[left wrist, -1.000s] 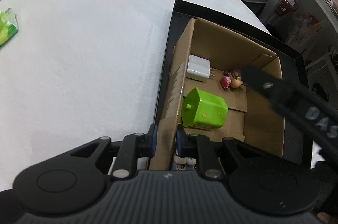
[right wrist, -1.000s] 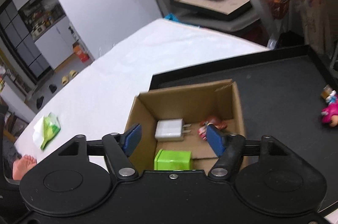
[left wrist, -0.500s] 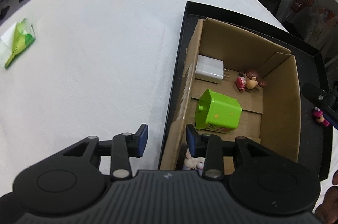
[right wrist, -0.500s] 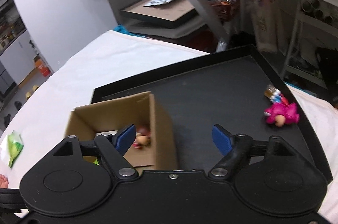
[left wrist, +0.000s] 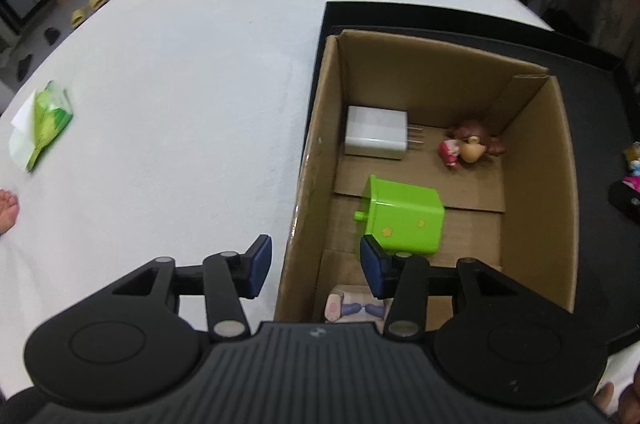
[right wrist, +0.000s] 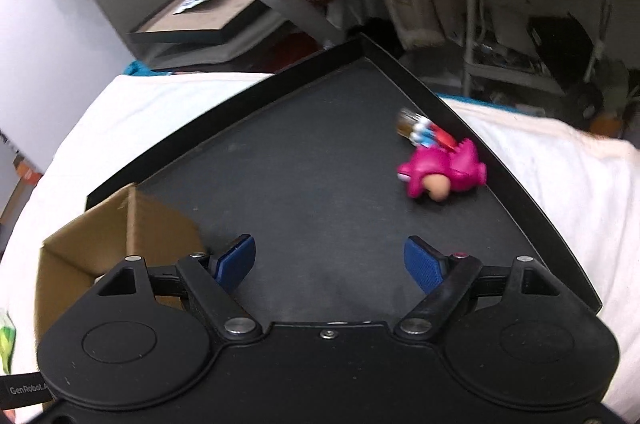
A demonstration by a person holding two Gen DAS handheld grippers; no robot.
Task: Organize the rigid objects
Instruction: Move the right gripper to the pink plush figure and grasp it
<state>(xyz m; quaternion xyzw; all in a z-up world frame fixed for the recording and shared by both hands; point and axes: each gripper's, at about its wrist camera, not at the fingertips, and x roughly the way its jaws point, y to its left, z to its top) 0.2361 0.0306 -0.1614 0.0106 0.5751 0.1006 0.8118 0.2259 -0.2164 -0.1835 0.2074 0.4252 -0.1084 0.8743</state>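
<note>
A cardboard box stands on a black tray. Inside lie a white charger, a green block, a small brown-haired figure and a pale toy near the front wall. My left gripper is open, its fingers straddling the box's left wall without touching it. In the right wrist view, my right gripper hangs open over the bare tray. A pink figure and a small colourful toy lie ahead of it to the right. The box corner shows at the left.
A green packet lies on the white tablecloth at the far left. A person's toes show at the left edge. Shelves and a framed board stand beyond the table.
My left gripper let go of the box wall and opened, pulling back slightly. My right gripper swung right, away from the box, toward the pink figure on the tray.
</note>
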